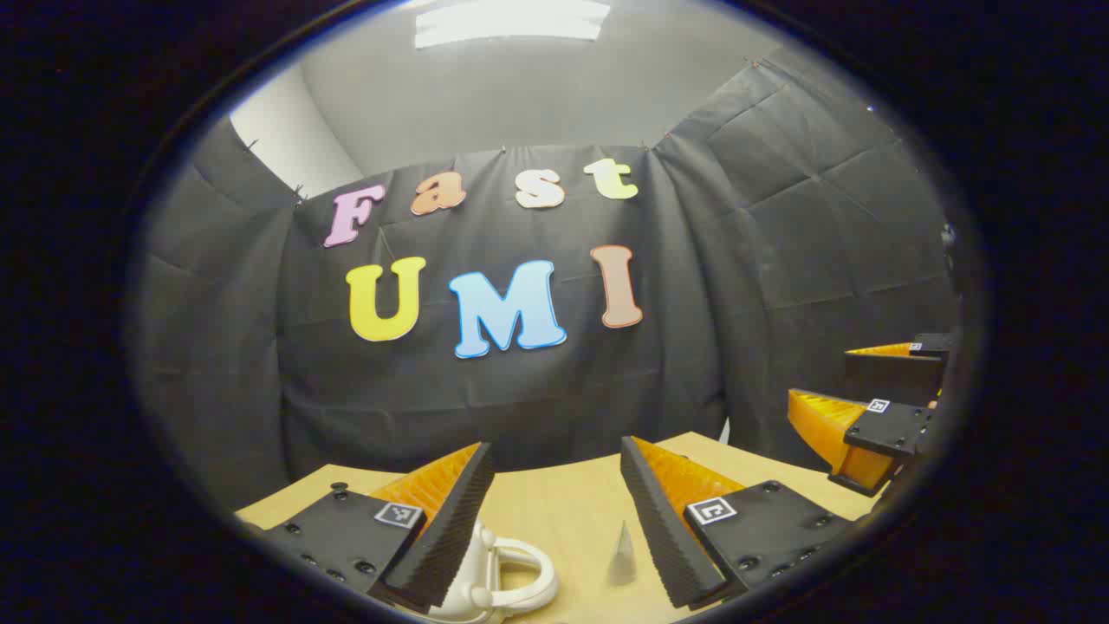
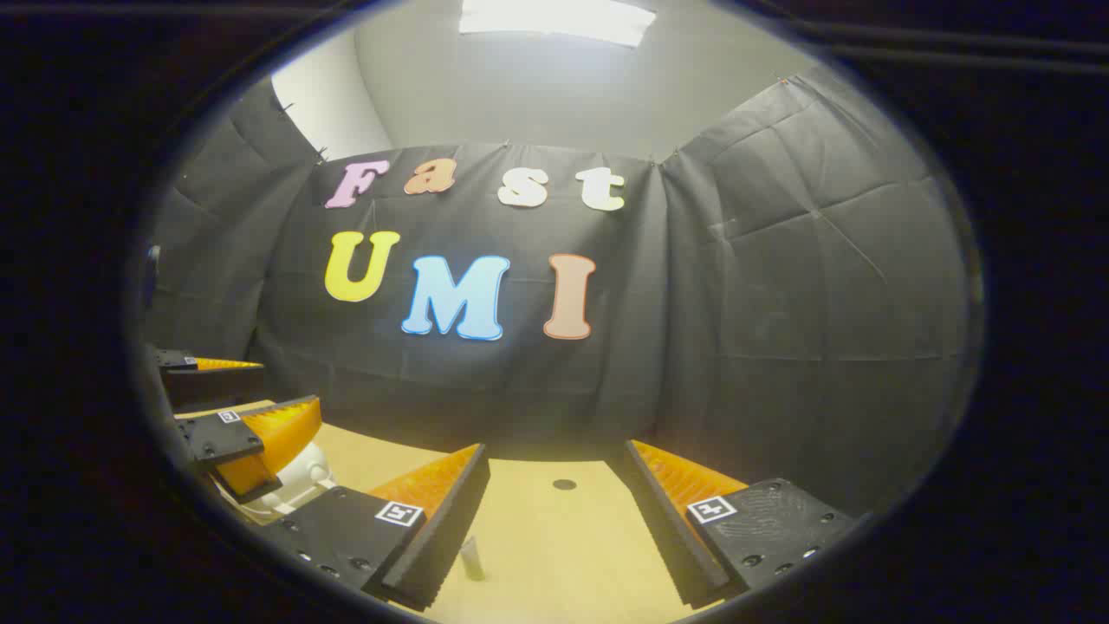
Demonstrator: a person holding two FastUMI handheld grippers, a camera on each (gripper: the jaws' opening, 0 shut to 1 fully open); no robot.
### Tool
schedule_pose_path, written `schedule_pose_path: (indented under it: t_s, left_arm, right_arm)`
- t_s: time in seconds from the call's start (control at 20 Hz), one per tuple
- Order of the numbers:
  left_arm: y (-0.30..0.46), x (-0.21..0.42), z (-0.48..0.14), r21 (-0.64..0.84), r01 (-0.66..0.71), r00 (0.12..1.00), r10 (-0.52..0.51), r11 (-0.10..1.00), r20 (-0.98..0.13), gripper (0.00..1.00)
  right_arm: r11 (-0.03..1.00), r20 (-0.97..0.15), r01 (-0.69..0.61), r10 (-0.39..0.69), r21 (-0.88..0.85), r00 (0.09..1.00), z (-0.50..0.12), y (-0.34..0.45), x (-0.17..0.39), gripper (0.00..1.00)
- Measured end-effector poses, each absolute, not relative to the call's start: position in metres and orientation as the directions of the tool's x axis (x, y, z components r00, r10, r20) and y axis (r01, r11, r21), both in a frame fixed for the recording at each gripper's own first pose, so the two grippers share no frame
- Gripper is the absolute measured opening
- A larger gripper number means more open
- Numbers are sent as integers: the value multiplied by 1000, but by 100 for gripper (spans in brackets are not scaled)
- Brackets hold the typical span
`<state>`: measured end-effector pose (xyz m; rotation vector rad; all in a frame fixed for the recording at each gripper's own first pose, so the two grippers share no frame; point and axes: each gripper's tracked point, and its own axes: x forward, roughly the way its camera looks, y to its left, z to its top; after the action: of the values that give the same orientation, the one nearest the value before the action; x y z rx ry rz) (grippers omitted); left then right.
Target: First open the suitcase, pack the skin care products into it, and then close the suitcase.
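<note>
In the left gripper view my left gripper (image 1: 554,451) stands open above the wooden table (image 1: 554,511). Just below its fingers lies a white rounded thing with a loop handle (image 1: 507,582), seemingly part of the suitcase, mostly cut off by the view's edge. A small pale cone-tipped tube (image 1: 622,555) stands beside it on the table. My right gripper (image 2: 557,451) is open too, holding nothing. A small tube (image 2: 472,559) shows beside its left finger. The white thing (image 2: 299,472) appears again under the left gripper (image 2: 290,384).
The right gripper (image 1: 832,377) hovers at the far right of the left gripper view, fingers apart. A small dark hole (image 2: 564,484) marks the table near its far edge. Black cloth walls close the booth behind the table.
</note>
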<state>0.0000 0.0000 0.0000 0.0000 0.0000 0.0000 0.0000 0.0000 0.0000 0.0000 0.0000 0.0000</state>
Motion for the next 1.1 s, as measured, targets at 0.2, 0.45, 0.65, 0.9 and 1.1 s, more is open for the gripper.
schedule_pose_path:
  t_s: [0.2,0.45,0.65,0.9,1.1]
  left_arm:
    - [0,0,0,0,0,1000,0,1000,0,95]
    - [0,0,0,0,0,1000,0,1000,0,95]
    - [0,0,0,0,0,1000,0,1000,0,95]
    - [0,0,0,0,0,1000,0,1000,0,95]
    - [11,6,-32,-144,-32,979,2,989,-205,95]
  right_arm:
    - [1000,0,0,0,0,1000,0,0,0,94]
    - [1000,0,0,0,0,1000,0,0,0,94]
    - [1000,0,0,0,0,1000,0,0,0,94]
    - [1000,0,0,0,0,1000,0,0,0,94]
    - [997,9,-10,10,71,1000,0,7,5,94]
